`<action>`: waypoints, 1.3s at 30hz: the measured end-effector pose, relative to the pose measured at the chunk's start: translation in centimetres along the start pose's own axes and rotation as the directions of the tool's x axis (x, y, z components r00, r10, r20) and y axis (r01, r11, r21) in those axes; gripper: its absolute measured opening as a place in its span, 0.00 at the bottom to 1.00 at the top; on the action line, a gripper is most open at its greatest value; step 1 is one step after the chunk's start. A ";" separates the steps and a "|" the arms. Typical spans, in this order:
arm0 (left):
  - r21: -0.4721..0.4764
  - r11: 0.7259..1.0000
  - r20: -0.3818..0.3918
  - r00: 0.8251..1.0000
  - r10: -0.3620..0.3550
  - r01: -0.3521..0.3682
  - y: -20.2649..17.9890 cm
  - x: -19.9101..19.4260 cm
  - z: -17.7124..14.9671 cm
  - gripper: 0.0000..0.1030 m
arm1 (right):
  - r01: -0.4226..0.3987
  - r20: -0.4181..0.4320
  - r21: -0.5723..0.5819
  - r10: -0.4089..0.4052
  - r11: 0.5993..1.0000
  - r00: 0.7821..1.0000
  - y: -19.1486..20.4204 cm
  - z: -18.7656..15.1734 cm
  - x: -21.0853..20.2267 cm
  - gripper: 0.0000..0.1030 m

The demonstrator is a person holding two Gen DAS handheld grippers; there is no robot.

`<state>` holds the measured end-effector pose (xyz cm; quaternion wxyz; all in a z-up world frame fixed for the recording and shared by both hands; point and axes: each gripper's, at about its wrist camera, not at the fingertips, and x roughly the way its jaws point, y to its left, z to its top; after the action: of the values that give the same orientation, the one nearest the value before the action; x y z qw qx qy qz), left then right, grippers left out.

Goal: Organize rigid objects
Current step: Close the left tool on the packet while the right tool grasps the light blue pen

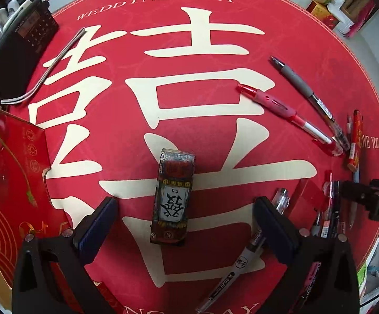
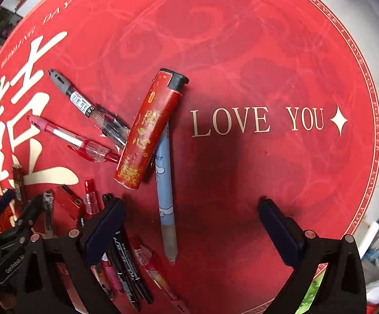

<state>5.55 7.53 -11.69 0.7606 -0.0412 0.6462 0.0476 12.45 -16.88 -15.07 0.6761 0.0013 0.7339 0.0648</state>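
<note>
In the left wrist view a small dark box (image 1: 172,196) with a white label lies on the red round mat (image 1: 215,141), between the fingers of my open, empty left gripper (image 1: 185,222). A red pen (image 1: 286,112) and a grey-grip pen (image 1: 309,99) lie to the right. In the right wrist view a red lighter (image 2: 151,128) lies across a light blue pen (image 2: 166,196), ahead and left of my open, empty right gripper (image 2: 192,225). The red pen (image 2: 71,137) and the grey-grip pen (image 2: 87,107) lie left of the lighter.
A black radio (image 1: 19,47) with a grey cord sits at the far left, and a red gift box (image 1: 8,183) at the left edge. Several pens (image 2: 126,261) lie in a red tray under my right gripper's left finger. Boxes and bags crowd the far right (image 1: 333,0).
</note>
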 end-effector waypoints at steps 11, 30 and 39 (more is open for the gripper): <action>-0.013 1.000 0.017 1.000 0.011 -0.011 -1.8 -0.9 -1.9 1.00 | 0.000 -0.029 0.002 0.000 1.000 1.000 0.6 1.3 0.7 1.00; -0.016 1.000 0.035 0.999 0.017 -0.017 -1.9 -0.8 -1.8 1.00 | 0.019 0.021 -0.101 -0.017 0.995 1.000 5.8 -0.4 0.3 0.75; -0.022 1.000 0.056 0.998 0.020 -0.019 -2.1 -1.0 -2.6 1.00 | 0.020 0.024 -0.102 -0.017 0.995 1.000 6.8 -0.7 0.6 0.74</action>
<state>3.11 5.16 -11.09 0.7774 -0.0418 0.6244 0.0631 11.17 -10.15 -14.96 0.6845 -0.0395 0.7216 0.0961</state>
